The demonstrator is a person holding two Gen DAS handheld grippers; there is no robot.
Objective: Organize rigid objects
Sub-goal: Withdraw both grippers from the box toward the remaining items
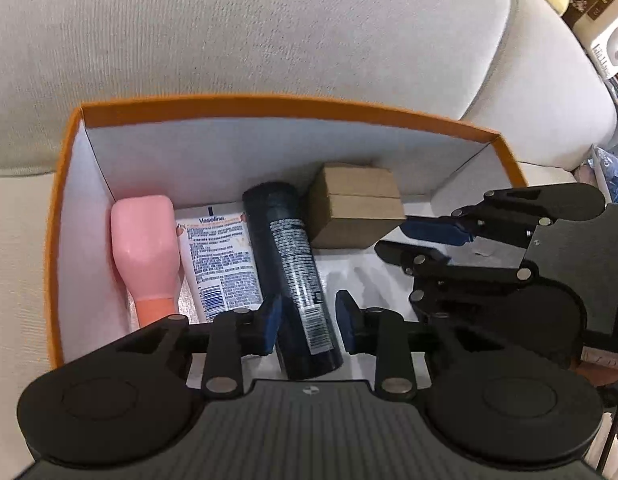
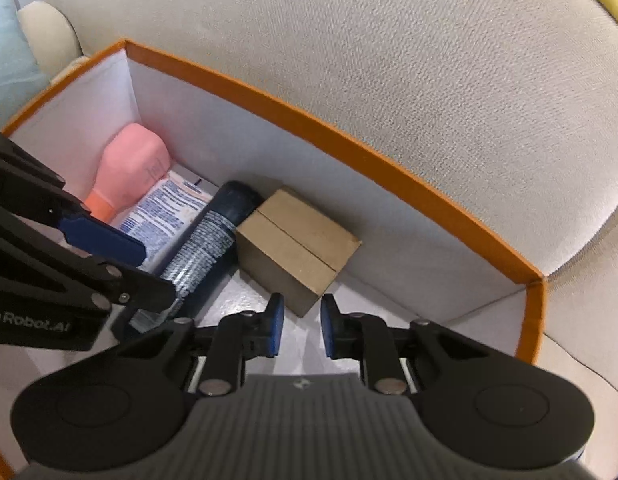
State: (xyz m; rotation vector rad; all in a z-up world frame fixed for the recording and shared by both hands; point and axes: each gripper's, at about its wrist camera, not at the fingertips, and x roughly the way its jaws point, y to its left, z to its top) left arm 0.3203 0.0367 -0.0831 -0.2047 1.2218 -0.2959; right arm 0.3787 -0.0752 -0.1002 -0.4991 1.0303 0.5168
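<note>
Orange-rimmed box (image 1: 265, 105) sits on a pale sofa cushion (image 1: 229, 32), w/ four items lined along its floor: pink bottle (image 1: 145, 240) at the left wall, white Vaseline tube (image 1: 221, 256) beside it, dark spray can (image 1: 293, 276) lying lengthwise next, small cardboard carton (image 1: 355, 210) towards the back wall, touching the can's far end. Step in hand looks like seating the can in its row. Judgement: to do it well, the person should keep the can parallel to the tube, lower it flat so it can't roll, and let go only once it rests on the floor w/o riding up on the tube or nudging the carton. Left gripper (image 1: 309, 320) points steeply down and straddles the can's near end; jaws are part-open, left pad right at the can's side, right pad showing a clear gap, so no firm clamp is visible; it looks like a loose bracket rather than a hold. Right gripper (image 2: 301, 322) hovers over the bare floor just short of the carton's near corner; in its own view the pads (image 2: 275, 330) stand a narrow gap apart w/ nothing between them, touching nothing. Risk, as a guess: the can rolls towards the open floor on the right once free, so the right gripper could stand by as a stop.
</note>
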